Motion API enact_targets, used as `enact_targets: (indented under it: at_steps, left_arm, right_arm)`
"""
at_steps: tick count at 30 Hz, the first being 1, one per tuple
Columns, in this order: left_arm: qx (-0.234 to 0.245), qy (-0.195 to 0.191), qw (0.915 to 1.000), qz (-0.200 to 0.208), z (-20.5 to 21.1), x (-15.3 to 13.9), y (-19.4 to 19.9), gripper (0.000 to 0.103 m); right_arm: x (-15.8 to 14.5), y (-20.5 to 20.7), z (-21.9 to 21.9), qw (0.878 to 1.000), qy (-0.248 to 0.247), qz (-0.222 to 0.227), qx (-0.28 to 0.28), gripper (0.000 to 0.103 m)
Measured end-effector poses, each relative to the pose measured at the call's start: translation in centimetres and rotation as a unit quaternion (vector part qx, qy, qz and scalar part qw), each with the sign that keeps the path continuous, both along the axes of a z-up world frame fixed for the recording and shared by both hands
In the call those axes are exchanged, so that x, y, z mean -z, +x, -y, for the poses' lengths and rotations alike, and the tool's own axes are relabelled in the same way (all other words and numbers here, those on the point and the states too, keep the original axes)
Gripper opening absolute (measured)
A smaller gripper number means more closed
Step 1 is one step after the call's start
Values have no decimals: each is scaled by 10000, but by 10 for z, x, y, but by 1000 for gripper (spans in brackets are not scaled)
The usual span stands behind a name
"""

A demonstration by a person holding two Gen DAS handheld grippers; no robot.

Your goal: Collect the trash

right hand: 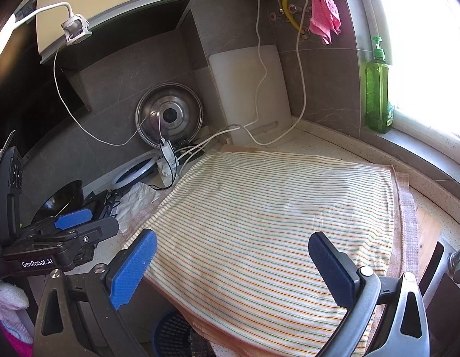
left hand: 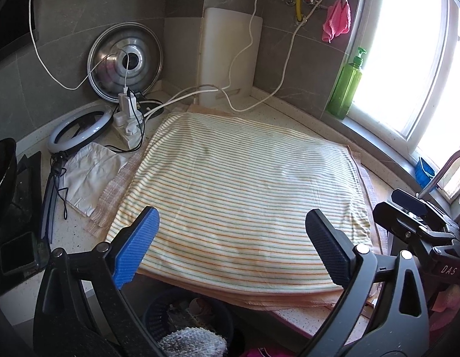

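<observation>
Reading the visible lettering first: the right gripper's body carries "DAS" where it shows at the edge of the left wrist view, and the left gripper's body carries "GenRobot.AI" in the right wrist view. No other writing can be read.

Left gripper [left hand: 232, 238]: fingers spread wide, holding nothing, above the near part of the striped cloth [left hand: 244, 196]. Right gripper [right hand: 232, 264]: fingers likewise spread and holding nothing, above the same cloth.

The cloth lies flat on the counter [left hand: 289, 107] and overhangs its near edge. A crumpled white paper [left hand: 91, 175] lies on the counter just beside the cloth's left edge, near the ring light [left hand: 78, 129] and the power strip [left hand: 128, 122]. A dark basket [left hand: 188, 324] sits below the counter's near edge, partly hidden by the left gripper; it holds some scraps.

At the back, a pot lid [left hand: 125, 64] and a white cutting board [left hand: 230, 56] lean on the wall. A green soap bottle [left hand: 347, 86] stands on the window sill, and a pink rag [left hand: 337, 19] hangs above it.
</observation>
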State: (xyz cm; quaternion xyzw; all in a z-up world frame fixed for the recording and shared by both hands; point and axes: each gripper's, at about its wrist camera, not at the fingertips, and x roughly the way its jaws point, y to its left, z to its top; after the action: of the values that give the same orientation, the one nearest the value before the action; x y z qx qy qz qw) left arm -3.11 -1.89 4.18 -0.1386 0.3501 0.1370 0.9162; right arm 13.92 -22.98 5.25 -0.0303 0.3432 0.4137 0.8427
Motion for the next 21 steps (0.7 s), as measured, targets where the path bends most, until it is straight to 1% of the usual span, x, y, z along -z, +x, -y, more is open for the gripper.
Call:
enact_targets:
  at_steps: [15,21]
  left_arm:
    - [-196,-5,9998,-19,8,-5,-3,102]
    - [-178,-6,9998,-31,7,-6,-3,102]
  right_arm:
    - [1,0,2,10000,3,-31,7,103]
    - [2,2,4,10000,-17,-54,30,103]
